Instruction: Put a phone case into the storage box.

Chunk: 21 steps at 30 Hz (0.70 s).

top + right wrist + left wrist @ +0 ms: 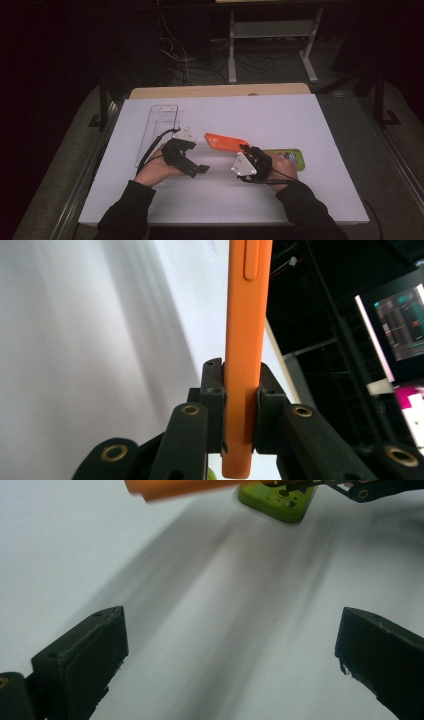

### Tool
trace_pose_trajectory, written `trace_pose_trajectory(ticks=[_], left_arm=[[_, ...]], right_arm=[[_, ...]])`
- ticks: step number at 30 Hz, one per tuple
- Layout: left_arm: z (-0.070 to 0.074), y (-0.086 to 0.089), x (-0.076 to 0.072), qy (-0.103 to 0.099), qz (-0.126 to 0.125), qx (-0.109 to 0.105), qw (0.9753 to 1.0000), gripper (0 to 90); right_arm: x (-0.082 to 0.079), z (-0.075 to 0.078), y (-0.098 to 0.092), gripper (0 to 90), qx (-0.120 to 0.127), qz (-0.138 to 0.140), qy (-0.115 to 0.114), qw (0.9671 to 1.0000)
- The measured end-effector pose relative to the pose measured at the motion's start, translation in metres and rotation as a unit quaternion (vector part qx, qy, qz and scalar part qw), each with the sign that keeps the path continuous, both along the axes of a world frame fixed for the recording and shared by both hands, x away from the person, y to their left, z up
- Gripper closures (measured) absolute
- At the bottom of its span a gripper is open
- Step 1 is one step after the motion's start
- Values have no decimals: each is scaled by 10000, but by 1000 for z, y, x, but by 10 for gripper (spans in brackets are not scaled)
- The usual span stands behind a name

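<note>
Clearly the right claw (239, 390) is clenched on the near edge of the thin orange silicone phone case (226, 141), lifted mid-desk; light and bendy, it wants a rim pinch, while the left claw (230, 645) gapes, released.

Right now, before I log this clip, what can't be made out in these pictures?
- Green phone case: in the high view the right gripper and hand cover its left part; in the left gripper view the top edge cuts it off.
- Orange phone case: the right gripper view shows its edge, faces unseen.
- Clear tray: contents too faint in the high view.
</note>
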<state>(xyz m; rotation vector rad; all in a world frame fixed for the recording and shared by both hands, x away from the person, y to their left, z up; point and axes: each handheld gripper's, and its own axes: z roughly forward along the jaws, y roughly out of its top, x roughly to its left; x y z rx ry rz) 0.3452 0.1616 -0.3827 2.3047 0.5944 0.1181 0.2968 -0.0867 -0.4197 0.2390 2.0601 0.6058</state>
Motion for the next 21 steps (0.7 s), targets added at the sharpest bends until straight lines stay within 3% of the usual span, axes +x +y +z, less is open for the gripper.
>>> trace_pose_trajectory(ticks=[1, 2, 4, 5, 10, 12, 15, 17, 19, 21], left_arm=[[1, 1, 1, -18, -51, 67, 10000, 0], [0, -1, 0, 14, 34, -50, 10000, 0], [0, -1, -1, 59, 83, -83, 9999, 0], [0, -1, -1, 70, 67, -85, 9999, 0], [0, 0, 0, 11, -41, -1, 10000, 0], [0, -1, 0, 29, 40, -99, 9999, 0], [0, -1, -1, 71, 97, -143, 9998, 0], [0, 0, -1, 86, 97, -162, 9998, 0], [0, -1, -1, 58, 79, -139, 9999, 0], [0, -1, -1, 98, 96, -130, 9998, 0]], right_arm=[[0, 1, 0, 774, 70, -26, 75, 9999], [0, 2, -1, 774, 118, -62, 107, 9999], [1, 4, -1, 774, 249, -121, 220, 9994], [0, 3, 0, 774, 477, -203, 287, 9982], [5, 7, -5, 774, 830, -266, 696, 9938], [7, 9, -6, 774, 913, -262, 769, 9925], [9, 11, -9, 774, 1213, -332, 1020, 9868], [10, 12, -10, 774, 1546, -426, 1220, 9795], [11, 14, -12, 774, 1664, -411, 1315, 9764], [13, 15, -13, 774, 1840, -448, 1439, 9713]])
